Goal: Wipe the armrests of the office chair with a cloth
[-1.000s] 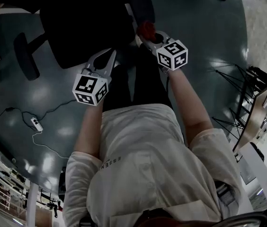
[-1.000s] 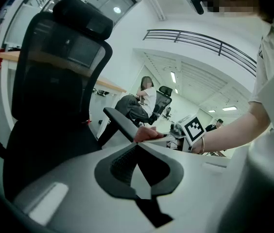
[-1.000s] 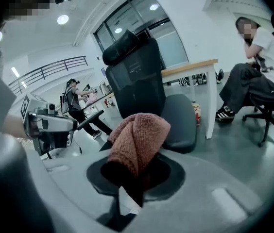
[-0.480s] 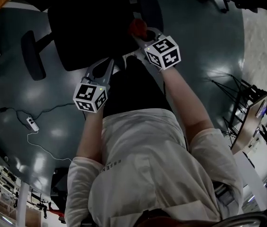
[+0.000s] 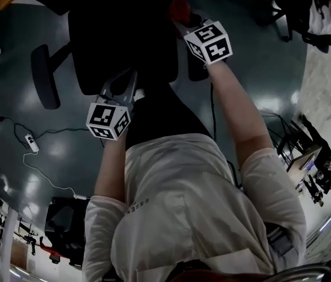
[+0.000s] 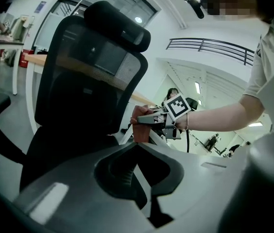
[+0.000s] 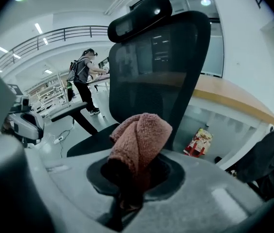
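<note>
The black office chair (image 5: 118, 34) stands in front of me, with one armrest (image 5: 45, 75) out to its left. In the right gripper view its mesh backrest (image 7: 156, 67) fills the middle and an armrest (image 7: 71, 110) shows at left. My right gripper (image 5: 184, 17) is shut on a bunched red cloth (image 5: 179, 7), held by the chair's right side. From the left gripper view the cloth (image 6: 139, 125) hangs beside the backrest (image 6: 88, 76); whether it touches the chair is unclear. My left gripper (image 5: 124, 82) sits lower, near the seat's front edge, shut and holding nothing.
A power strip (image 5: 29, 143) with a cable lies on the grey floor at left. Another dark chair (image 5: 66, 216) stands behind me at lower left. A snack packet (image 7: 200, 142) lies on the floor beyond the chair. A person (image 7: 83, 76) stands at a desk far off.
My right gripper has carried the cloth forward and up along the chair's right side. The left gripper has stayed near the seat front.
</note>
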The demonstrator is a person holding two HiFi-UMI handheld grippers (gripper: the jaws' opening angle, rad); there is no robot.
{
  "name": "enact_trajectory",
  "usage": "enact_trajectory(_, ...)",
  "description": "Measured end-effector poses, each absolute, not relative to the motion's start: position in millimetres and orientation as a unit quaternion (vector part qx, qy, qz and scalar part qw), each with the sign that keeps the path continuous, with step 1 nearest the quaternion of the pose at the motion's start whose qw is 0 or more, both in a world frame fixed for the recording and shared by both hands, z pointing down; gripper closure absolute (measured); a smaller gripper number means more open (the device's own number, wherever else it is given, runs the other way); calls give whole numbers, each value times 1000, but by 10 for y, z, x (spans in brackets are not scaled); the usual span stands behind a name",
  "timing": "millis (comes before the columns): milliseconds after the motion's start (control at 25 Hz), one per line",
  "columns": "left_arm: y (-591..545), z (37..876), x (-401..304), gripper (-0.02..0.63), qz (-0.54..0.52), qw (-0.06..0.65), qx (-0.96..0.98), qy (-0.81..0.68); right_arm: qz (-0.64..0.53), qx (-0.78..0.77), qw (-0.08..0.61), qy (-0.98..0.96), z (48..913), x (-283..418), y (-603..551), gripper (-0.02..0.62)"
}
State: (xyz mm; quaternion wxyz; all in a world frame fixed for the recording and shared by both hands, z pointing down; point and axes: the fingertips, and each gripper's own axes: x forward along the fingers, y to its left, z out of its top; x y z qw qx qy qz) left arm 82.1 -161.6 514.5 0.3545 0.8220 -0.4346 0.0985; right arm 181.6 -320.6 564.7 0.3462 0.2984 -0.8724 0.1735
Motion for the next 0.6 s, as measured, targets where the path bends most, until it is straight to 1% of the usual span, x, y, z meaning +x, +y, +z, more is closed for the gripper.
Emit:
enact_trajectory(160,-1812,5268,836,589,95,359,816,-443,156,289,396,-858,5879,1888,-3472,545)
enact_trajectory(280,-1872,5328,838,590,95,365,812,-446,152,284,418,-850,5995,1964,-3481,545)
enact_trajectory(440,-1807,5375,805,589,101,372,809,-443,129,281,420,-853,5974,1934,-3308,545)
enact_trajectory(600,-1669,5372,877,589,111,372,815,-430,130,284,409,-857,5903,1935,-3095,545)
